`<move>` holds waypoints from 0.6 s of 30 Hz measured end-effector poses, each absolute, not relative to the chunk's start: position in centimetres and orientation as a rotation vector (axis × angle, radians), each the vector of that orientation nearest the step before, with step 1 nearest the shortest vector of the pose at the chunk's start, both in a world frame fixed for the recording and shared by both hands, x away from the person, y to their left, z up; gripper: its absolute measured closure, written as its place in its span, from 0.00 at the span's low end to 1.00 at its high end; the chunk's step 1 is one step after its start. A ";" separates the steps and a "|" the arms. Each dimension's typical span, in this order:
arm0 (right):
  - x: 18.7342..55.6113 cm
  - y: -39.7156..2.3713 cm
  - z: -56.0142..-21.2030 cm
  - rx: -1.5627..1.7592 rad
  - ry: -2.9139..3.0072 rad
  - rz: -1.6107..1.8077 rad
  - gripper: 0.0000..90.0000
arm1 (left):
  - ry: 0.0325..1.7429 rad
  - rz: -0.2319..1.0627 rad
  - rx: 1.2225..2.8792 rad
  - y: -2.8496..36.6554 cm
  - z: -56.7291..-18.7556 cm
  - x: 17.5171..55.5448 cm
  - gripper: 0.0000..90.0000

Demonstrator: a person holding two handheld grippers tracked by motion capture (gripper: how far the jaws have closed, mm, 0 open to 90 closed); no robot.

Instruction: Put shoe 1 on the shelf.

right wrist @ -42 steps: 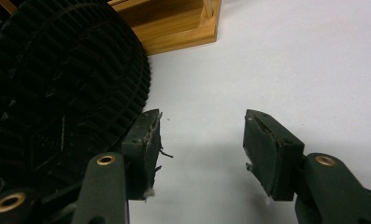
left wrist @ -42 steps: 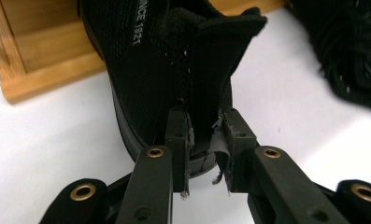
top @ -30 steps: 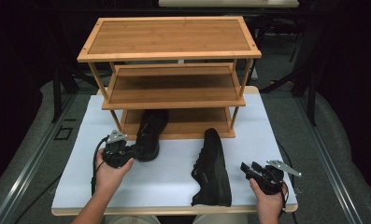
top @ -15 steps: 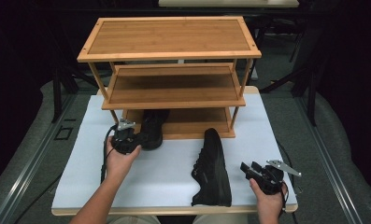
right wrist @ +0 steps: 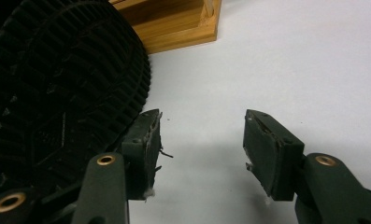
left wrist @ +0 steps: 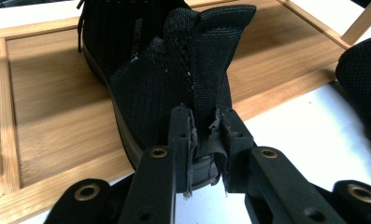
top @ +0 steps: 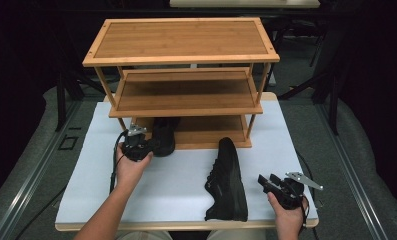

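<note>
Shoe point(left wrist: 174, 70) of black knit, the one in hand, stands on the bottom shelf point(left wrist: 47, 112) of the bamboo rack point(top: 181, 42), its heel at the shelf's front edge and its toe pointing in under the middle shelf. In the left gripper view the heel tab sits between the two black jaws, which stand only a narrow gap apart; the left gripper point(left wrist: 204, 140) has just been easing its jaws a little wider, and the pads lie close against the tab on both sides, though whether they press on it cannot be told from the frame. In the high view that same shoe point(top: 163, 135) shows half under the rack, with the left gripper point(top: 148, 145) right at its heel and the person's left hand point(top: 128, 167) behind it. Further out, a second black shoe point(top: 228, 182) lies on its side on the white table point(top: 176, 170), toe toward the rack and sole facing right. The right gripper point(top: 267, 181) rests near the table's front right corner (just beside that second shoe's heel), held by the right hand point(top: 286, 210). In the right gripper view its jaws stand wide apart with nothing between them, the right gripper point(right wrist: 199, 140) over bare white table, while the ridged sole point(right wrist: 57, 93) of the lying shoe is just beside the outer face of one jaw.
</note>
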State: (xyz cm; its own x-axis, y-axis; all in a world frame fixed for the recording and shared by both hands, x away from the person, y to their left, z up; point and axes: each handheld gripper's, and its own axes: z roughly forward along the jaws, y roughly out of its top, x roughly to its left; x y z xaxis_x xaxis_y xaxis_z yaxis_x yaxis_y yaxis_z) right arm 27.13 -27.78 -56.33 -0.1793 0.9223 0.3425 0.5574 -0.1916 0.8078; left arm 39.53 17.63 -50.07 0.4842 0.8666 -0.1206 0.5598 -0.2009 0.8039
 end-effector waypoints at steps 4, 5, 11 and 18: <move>27.0 -27.8 -56.2 1.712 1.705 1.299 0.51 | 1.168 0.475 1.892 18.1 -49.6 38.8 0.85; 26.9 -27.8 -56.2 1.704 1.700 1.301 0.51 | 1.166 0.472 1.889 18.4 -49.5 38.6 0.84; 26.5 -27.4 -55.7 1.686 1.723 1.278 0.52 | 1.187 0.415 1.841 21.1 -49.6 37.1 0.81; 26.1 -26.0 -53.7 1.585 1.762 1.249 0.54 | 1.186 0.408 1.833 24.2 -50.6 34.7 0.74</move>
